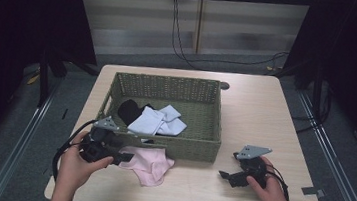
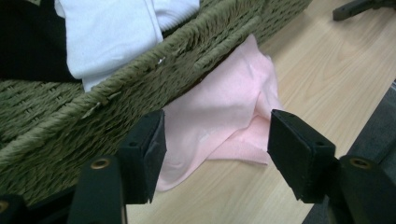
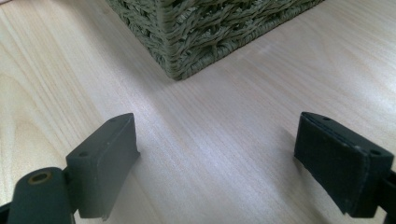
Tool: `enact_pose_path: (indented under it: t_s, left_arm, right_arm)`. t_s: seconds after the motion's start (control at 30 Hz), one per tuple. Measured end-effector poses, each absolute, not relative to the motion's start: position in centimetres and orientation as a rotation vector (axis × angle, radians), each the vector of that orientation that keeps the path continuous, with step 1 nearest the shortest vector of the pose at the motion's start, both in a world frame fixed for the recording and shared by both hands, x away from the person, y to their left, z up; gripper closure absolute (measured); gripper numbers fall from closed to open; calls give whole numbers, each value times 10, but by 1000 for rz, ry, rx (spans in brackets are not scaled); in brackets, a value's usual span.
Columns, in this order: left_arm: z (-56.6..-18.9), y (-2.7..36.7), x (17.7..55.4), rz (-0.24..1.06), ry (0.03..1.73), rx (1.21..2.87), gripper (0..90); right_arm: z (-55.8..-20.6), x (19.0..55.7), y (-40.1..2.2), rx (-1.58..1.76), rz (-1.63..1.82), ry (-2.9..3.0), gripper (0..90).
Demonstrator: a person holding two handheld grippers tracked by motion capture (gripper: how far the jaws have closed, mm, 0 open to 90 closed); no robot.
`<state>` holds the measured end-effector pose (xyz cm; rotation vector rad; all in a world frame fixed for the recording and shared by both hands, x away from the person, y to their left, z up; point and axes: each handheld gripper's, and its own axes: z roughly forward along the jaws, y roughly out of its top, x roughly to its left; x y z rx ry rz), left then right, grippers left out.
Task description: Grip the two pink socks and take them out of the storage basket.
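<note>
the left tool point(image 1: 121, 159) stood released, astride the pink cloth point(image 2: 219, 121) lying on the worktop point(image 1: 265, 114) at the wicker basket's point(image 1: 196, 150) 6 o'clock wall; next, clench. the right tool point(image 3: 217, 158) rested released.

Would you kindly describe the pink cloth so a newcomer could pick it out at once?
Find the green woven basket on the wooden table. Against its near wall, outside it, lies the pink cloth, crumpled before the left tool. It is the only pink piece; the white and black ones lie inside the basket.
</note>
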<state>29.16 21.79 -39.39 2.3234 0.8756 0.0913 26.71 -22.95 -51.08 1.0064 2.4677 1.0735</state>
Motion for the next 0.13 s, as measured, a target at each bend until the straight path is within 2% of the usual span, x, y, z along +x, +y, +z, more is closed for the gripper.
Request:
enact_pose_path:
  t_s: [0.13]
  left_arm:
    - [-399,214,293,59,863,2324,349]
  right_arm:
    - [-511,267,-230,1005,1073,2467,125]
